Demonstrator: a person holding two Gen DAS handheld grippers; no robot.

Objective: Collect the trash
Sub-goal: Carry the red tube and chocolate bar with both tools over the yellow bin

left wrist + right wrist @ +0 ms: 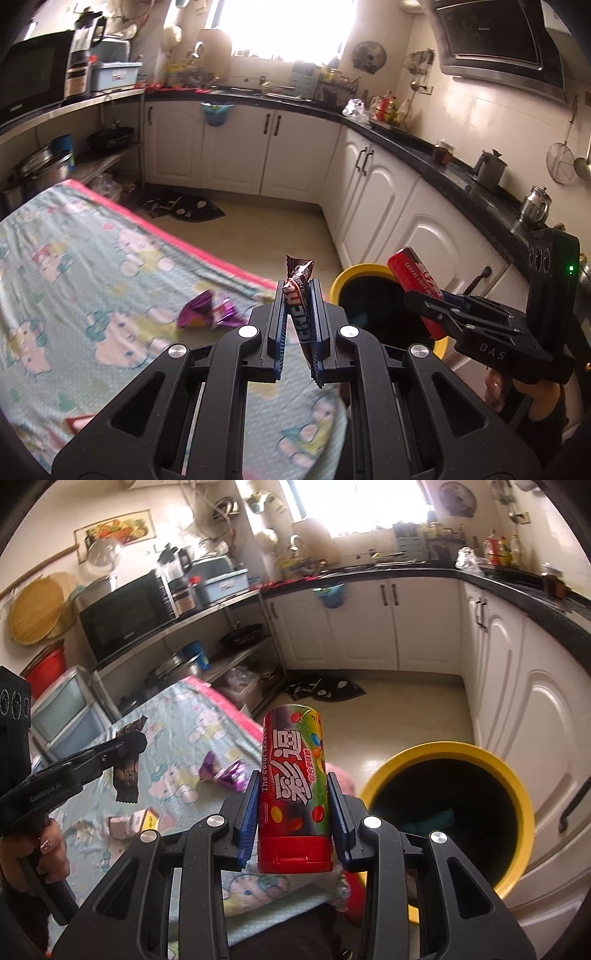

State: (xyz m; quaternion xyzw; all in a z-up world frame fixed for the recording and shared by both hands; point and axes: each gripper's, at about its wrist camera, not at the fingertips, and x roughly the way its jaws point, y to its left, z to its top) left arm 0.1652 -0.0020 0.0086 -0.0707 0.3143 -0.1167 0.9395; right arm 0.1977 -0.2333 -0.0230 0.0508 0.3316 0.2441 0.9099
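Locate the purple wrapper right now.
The purple wrapper lies on the patterned cloth, loose in both views, left of the yellow-rimmed bin and just beyond the left claw.

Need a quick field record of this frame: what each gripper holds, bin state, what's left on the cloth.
left gripper: shut on a brown snack wrapper, held upright
right gripper: shut on a red candy tube, cap end toward the camera
bin: yellow rim, dark inside, open, on the floor beside the table; something teal at the bottom
tablecloth: pale green cartoon print, pink edge
left on cloth: purple foil wrapper; small carton
tube vs bin: near the rim, not yet in
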